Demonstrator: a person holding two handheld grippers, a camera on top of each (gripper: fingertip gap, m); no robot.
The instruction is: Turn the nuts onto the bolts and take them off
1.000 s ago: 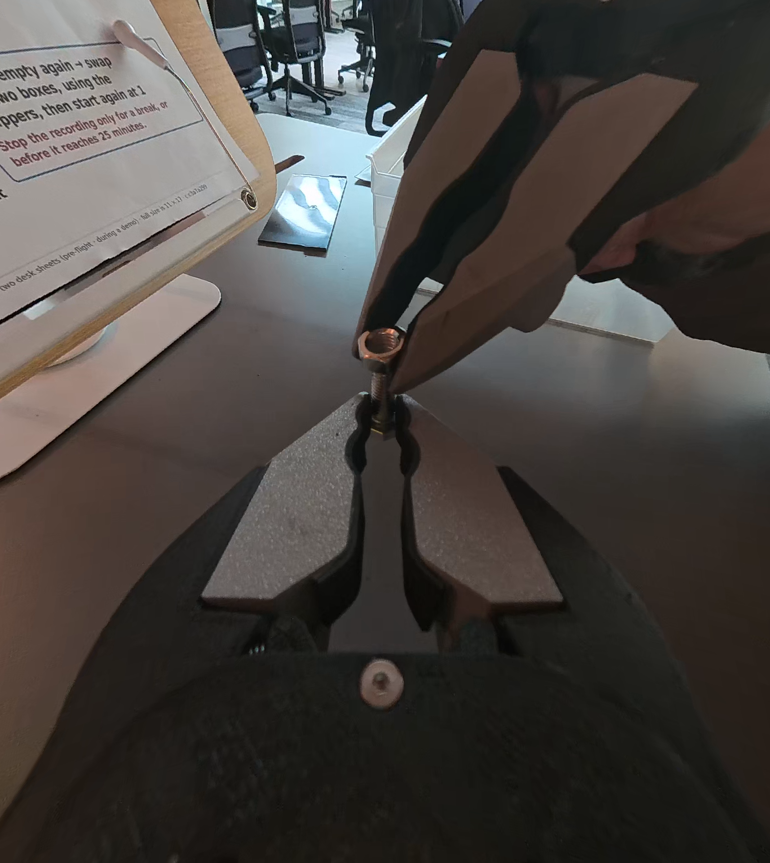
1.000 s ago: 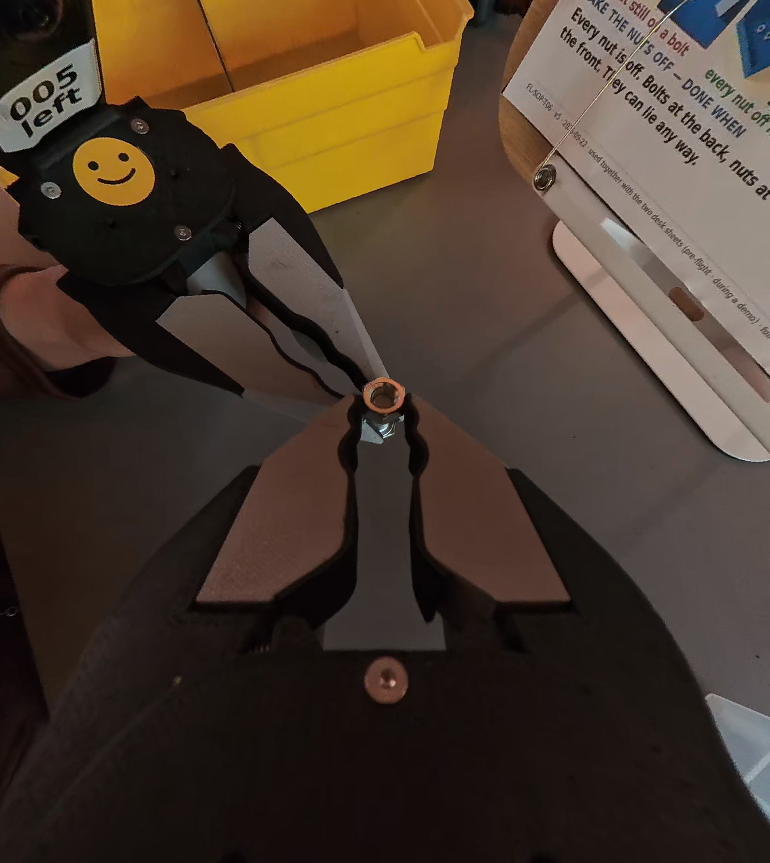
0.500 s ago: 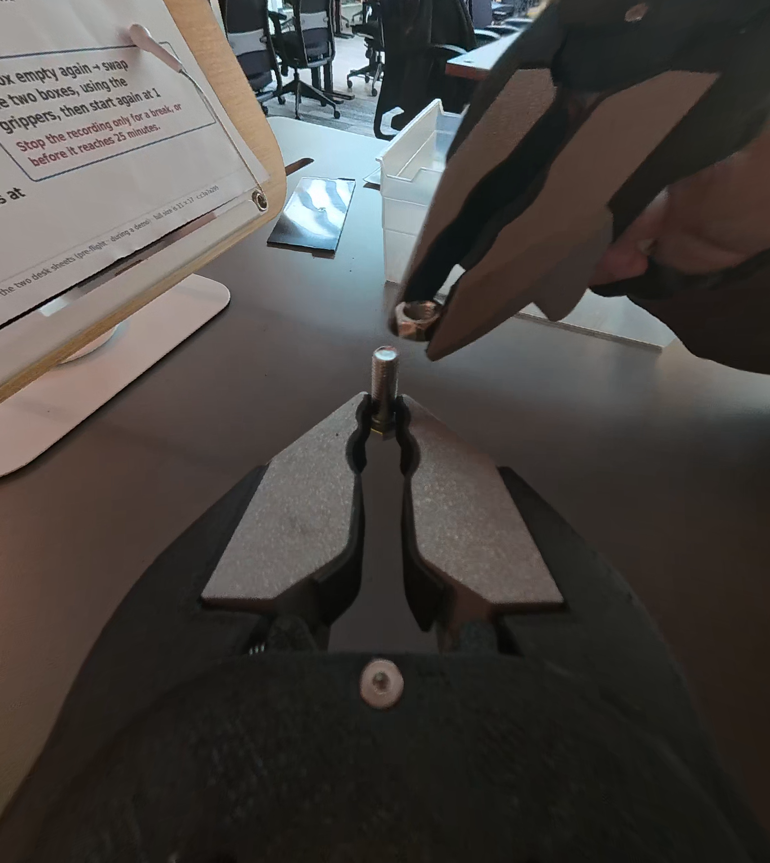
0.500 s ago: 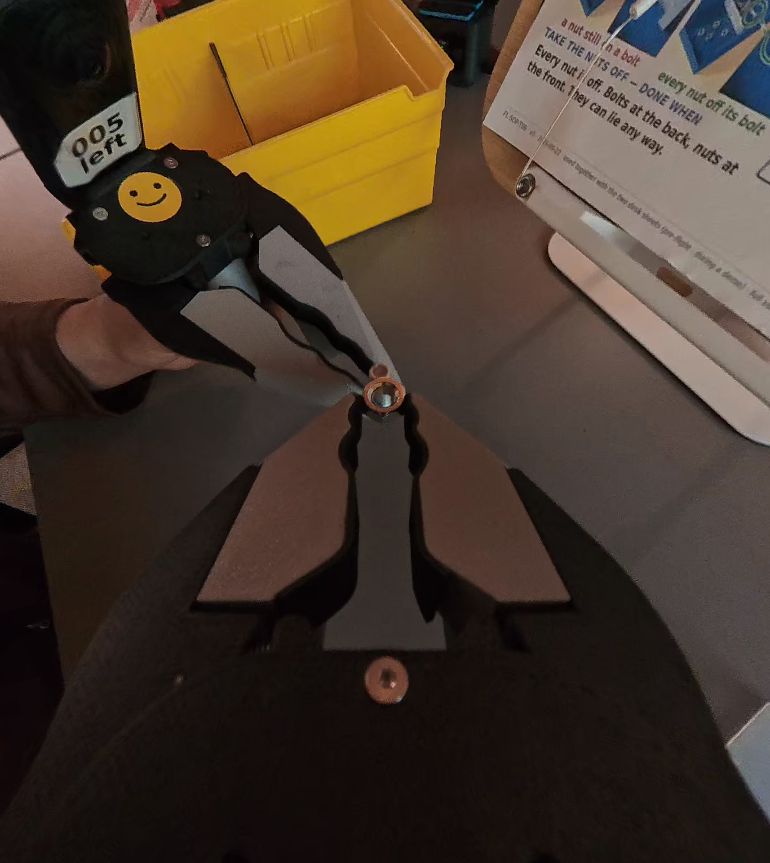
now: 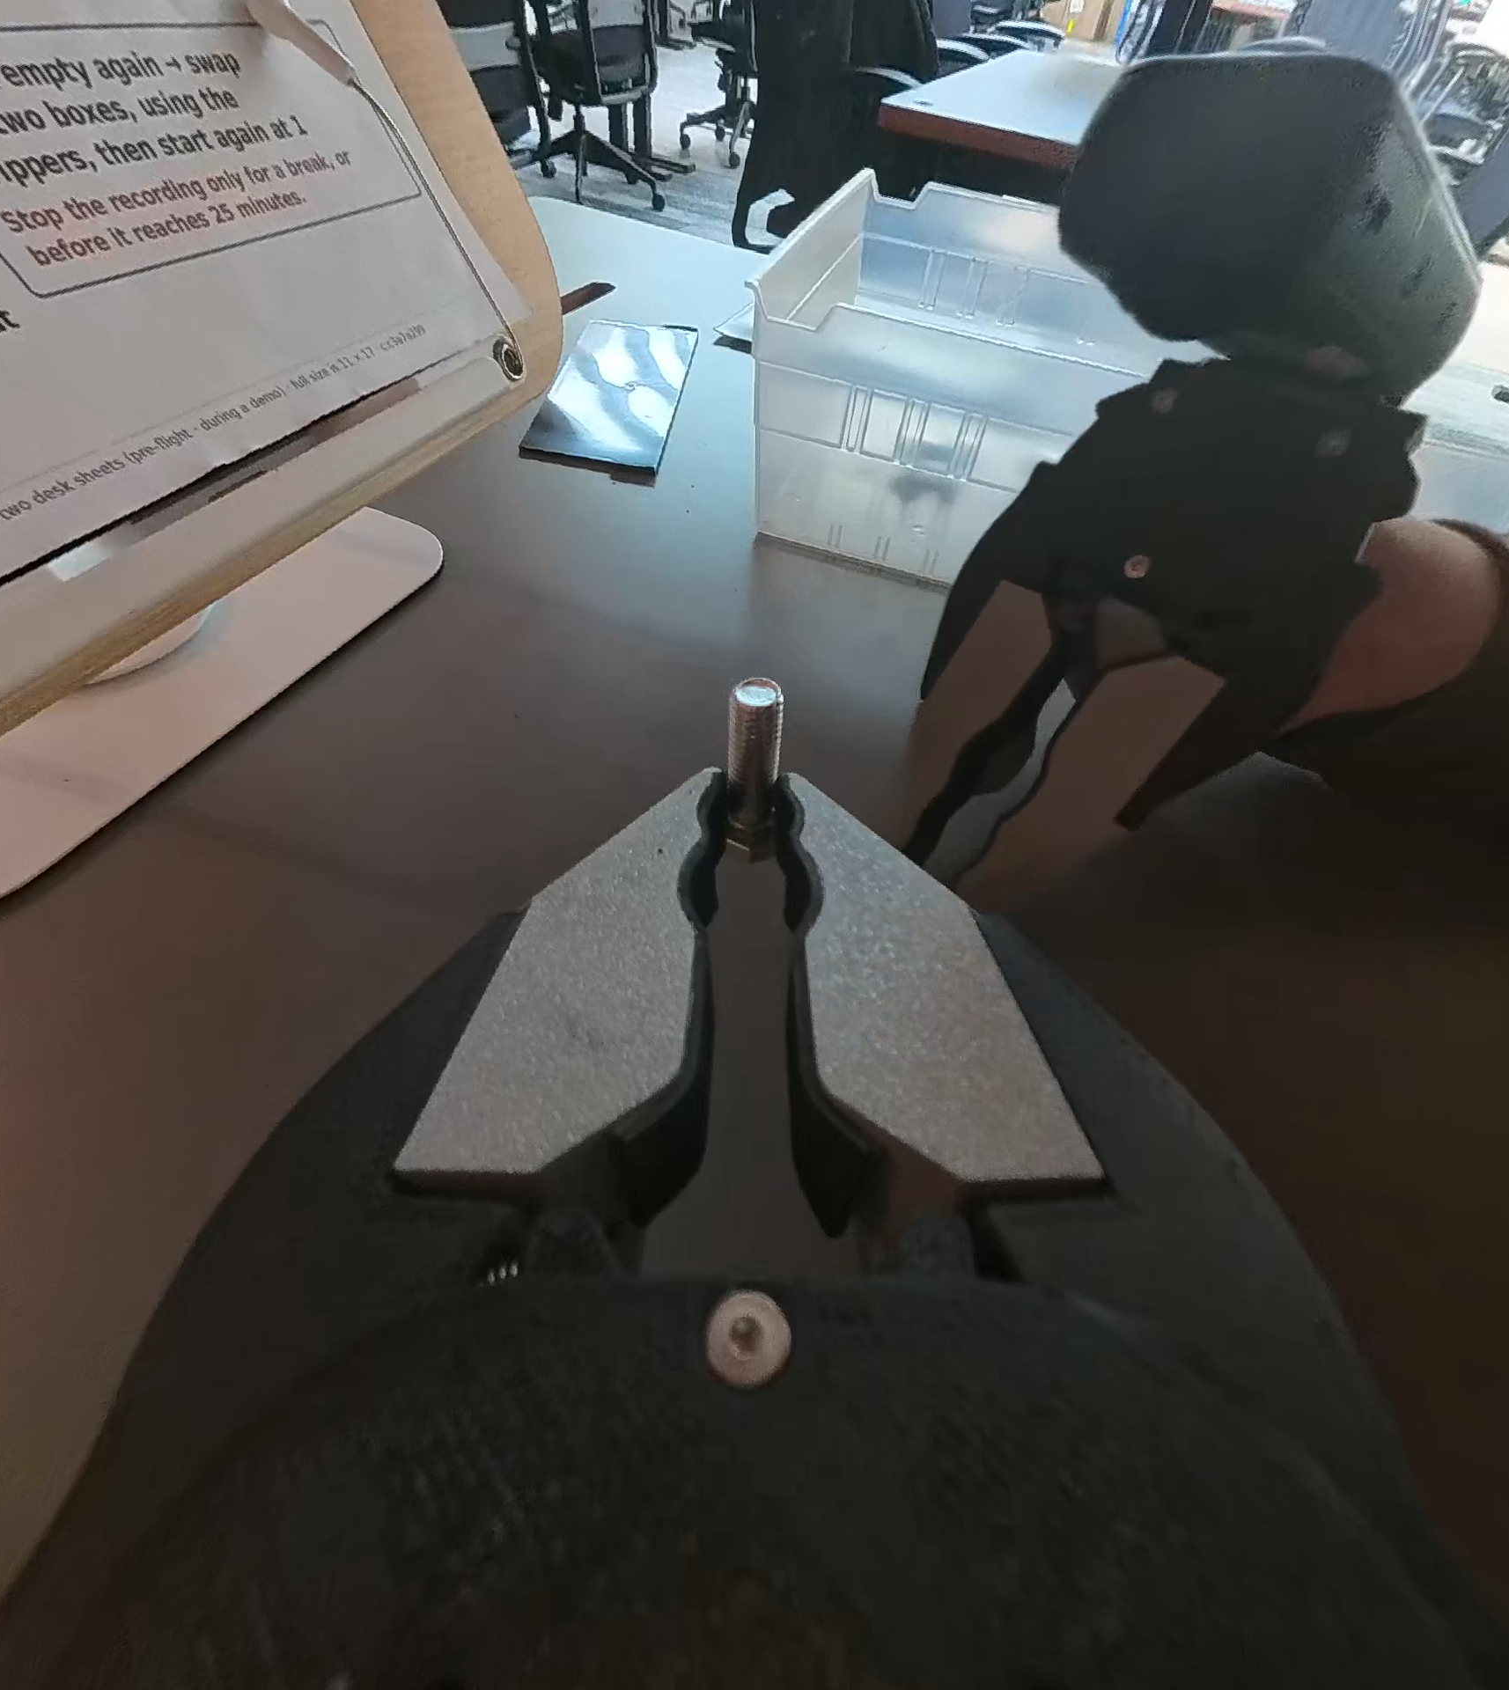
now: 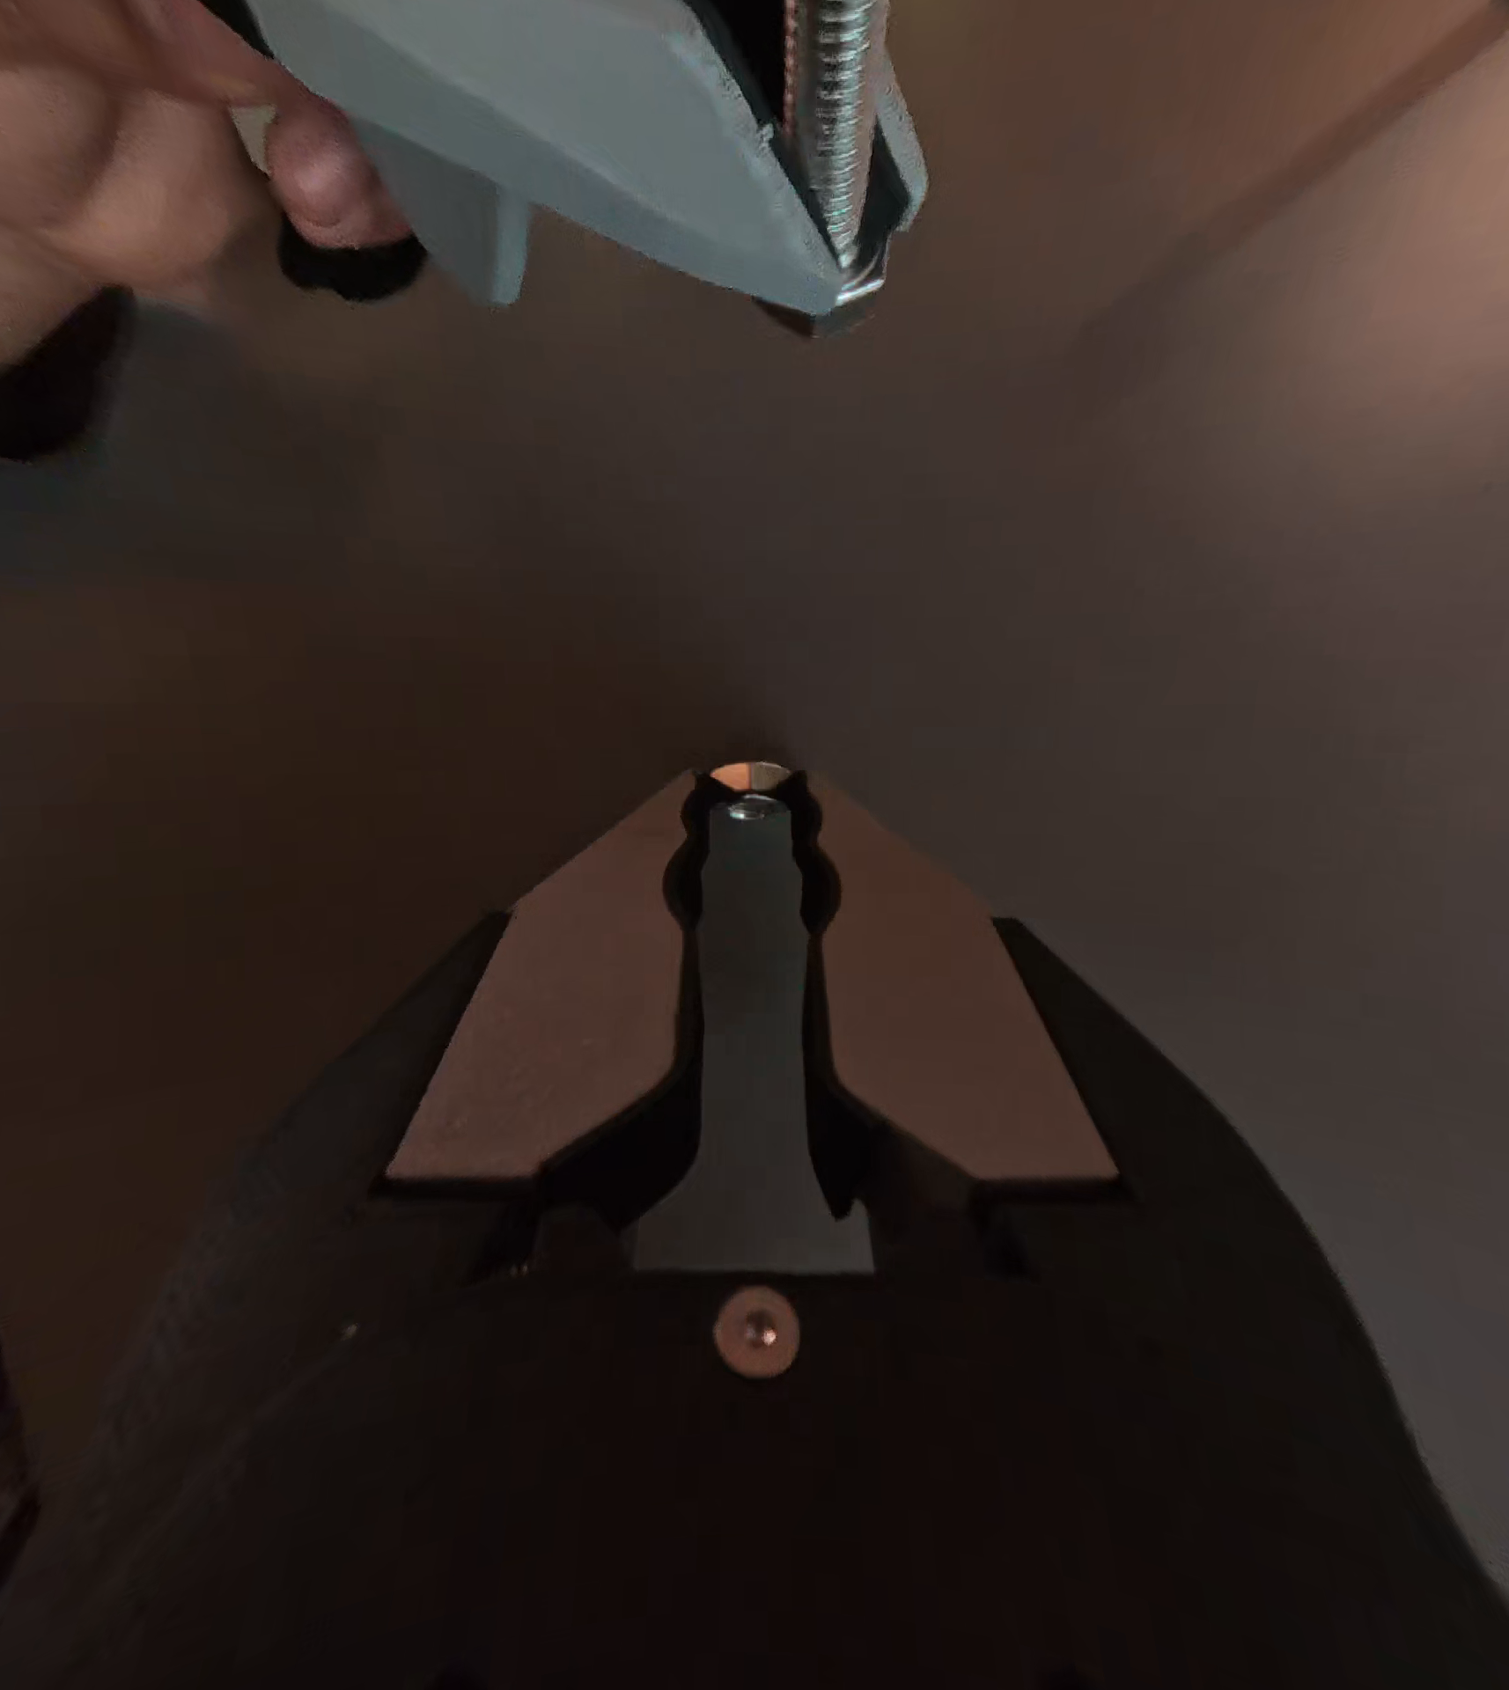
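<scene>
Half a second earlier the right gripper (image 5: 975, 850) hung just above the bolt (image 5: 755, 745) with the nut close over its threaded tip; now it has swung away to the right and dropped low, its fingertips pointing down at the dark table (image 5: 367, 869), well apart from the bolt; the bolt's thread stands bare.

The left gripper (image 5: 749, 805) has its fingers drawn narrow, clamped on the bolt just above its hex head; the bolt stands upright, its shank rising clear of the fingertips; in the right wrist view the same bolt (image 6: 838, 155) shows near the top edge, pinched between the left gripper's grey fingers (image 6: 641, 165), with the person's hand (image 6: 92, 155) beside them.

The right gripper (image 6: 751, 788) is likewise closed narrow, holding the nut (image 6: 751, 782) at its very tips; the nut sits close over the table surface, though whether it touches cannot be told.

Behind, a clear plastic bin (image 5: 915, 402) stands on the table beyond the right gripper; a printed sheet on a wooden stand (image 5: 184, 274) rises at the left on a white base; a dark flat card (image 5: 614, 398) lies between stand and bin; office chairs (image 5: 586, 82) show in the far room.
</scene>
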